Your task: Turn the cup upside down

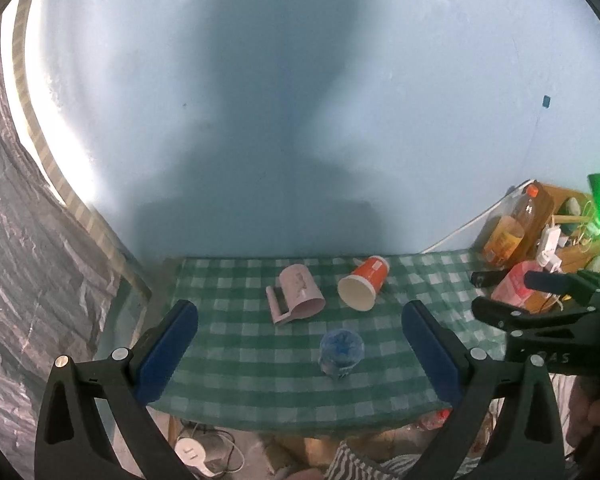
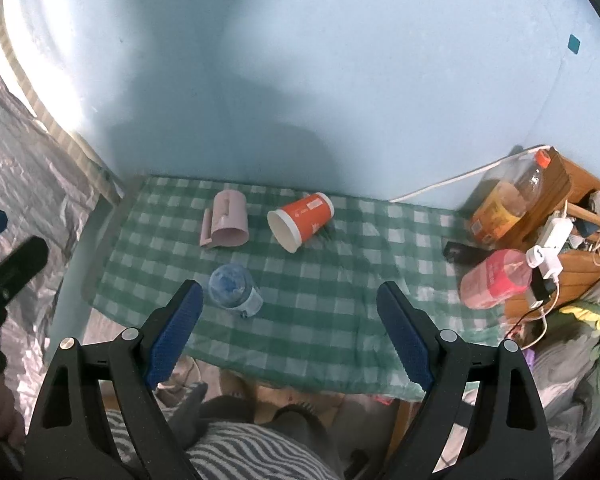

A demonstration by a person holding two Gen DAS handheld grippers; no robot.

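Figure. Two hand-held grippers poised at the near edge of a table covered in green checked cloth (image 2: 340, 320). The left gripper (image 1: 300, 344) and the right gripper (image 2: 290, 322) each have their blue-padded jaws spread wide with nothing between them, a stance suited to approaching a wide object rather than carrying one.

Three vessels share the cloth. The orange paper cup (image 2: 302, 220) lies on its side at about 12 o'clock from the right gripper, its white mouth turned toward the near edge; judged from this pose, it is a likely task object, since a lying cup offers its wall to a sideways pinch before being stood on its rim. A pink handled cup (image 2: 226, 220) also lies on its side at 11 o'clock, just left of the orange one and apart from it. A clear plastic cup (image 2: 234, 290) stands nearest, close beside the right gripper's left jaw, at 12 o'clock from the left gripper.

At 2 o'clock, well apart, bottles (image 2: 508, 196) and a wooden box of cables crowd the table's right end.
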